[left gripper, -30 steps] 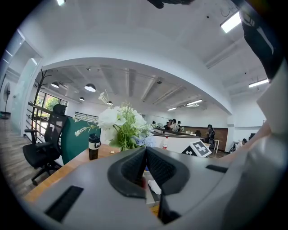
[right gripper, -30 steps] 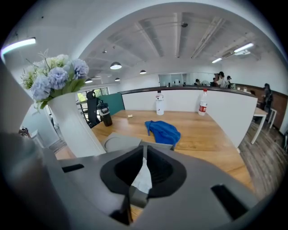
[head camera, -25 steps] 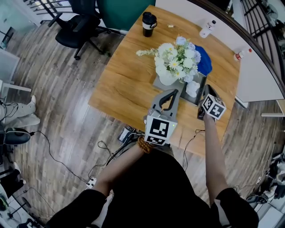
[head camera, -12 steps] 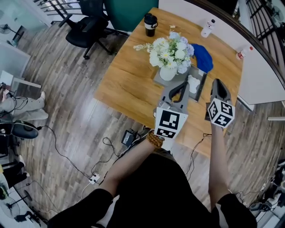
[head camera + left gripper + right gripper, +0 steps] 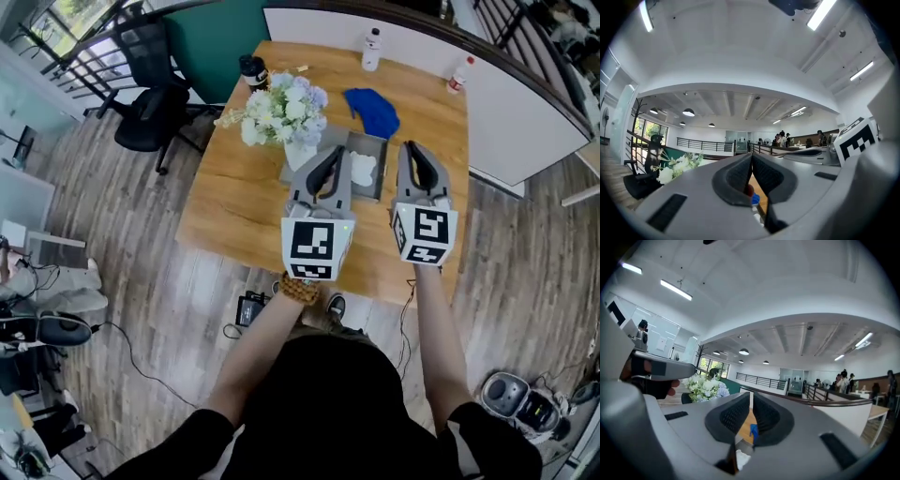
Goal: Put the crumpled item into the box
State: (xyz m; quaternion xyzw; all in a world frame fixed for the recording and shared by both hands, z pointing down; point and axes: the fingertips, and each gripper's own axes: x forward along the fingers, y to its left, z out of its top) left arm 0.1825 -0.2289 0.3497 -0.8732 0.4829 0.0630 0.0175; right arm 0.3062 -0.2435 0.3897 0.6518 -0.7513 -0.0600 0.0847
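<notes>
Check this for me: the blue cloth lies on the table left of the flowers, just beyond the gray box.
One detail is wrong: the blue cloth lies right of the flowers, not left. It is on the table just beyond the gray box, as the head view shows.

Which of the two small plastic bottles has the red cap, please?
The right-hand small plastic bottle, by the wooden table's corner; the left-hand bottle has a dark cap.

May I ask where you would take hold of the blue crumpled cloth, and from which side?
Grip a bunched fold near the middle of the blue crumpled cloth, probably from above with the right gripper, which is nearer. The cloth lies low on the wooden table beyond the grey box.
</notes>
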